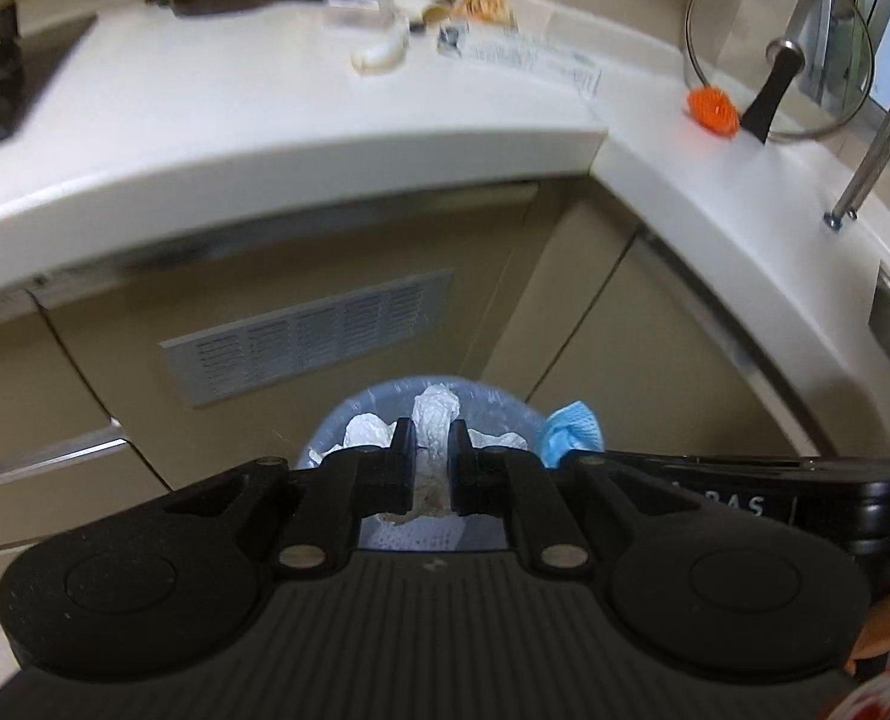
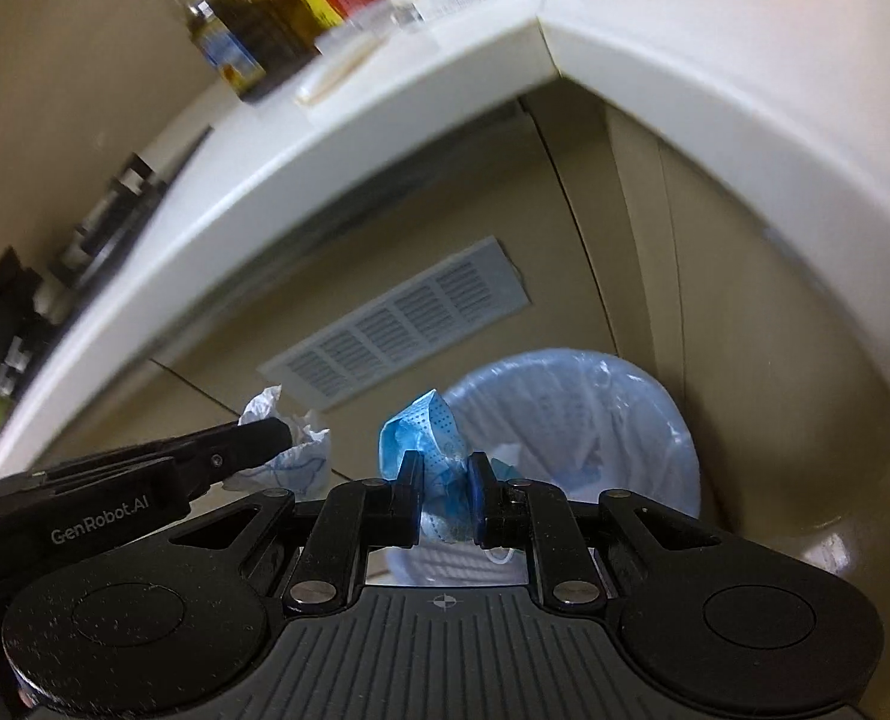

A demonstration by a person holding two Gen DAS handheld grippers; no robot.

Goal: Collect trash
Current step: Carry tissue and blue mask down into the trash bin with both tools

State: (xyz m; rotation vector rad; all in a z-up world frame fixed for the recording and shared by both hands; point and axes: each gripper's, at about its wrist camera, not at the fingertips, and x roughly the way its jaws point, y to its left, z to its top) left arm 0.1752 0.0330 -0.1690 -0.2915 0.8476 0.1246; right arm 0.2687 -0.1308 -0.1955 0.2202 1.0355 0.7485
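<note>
Trash bin (image 2: 571,420) rim below both loaded tongs.

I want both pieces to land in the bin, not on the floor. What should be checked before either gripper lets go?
1. Left gripper shut on the white crumpled tissue: ok.
2. Right gripper shut on the blue face mask: ok.
3. Bin lined with a bag and open at the top: ok.
4. Tissue lined up over the bin's mouth: ok in the left wrist view, but the right wrist view shows it off to the bin's left; cannot tell.
5. Mask over the mouth: cannot tell; it sits near the bin's left rim.
6. Room left inside the bin: ok.
</note>
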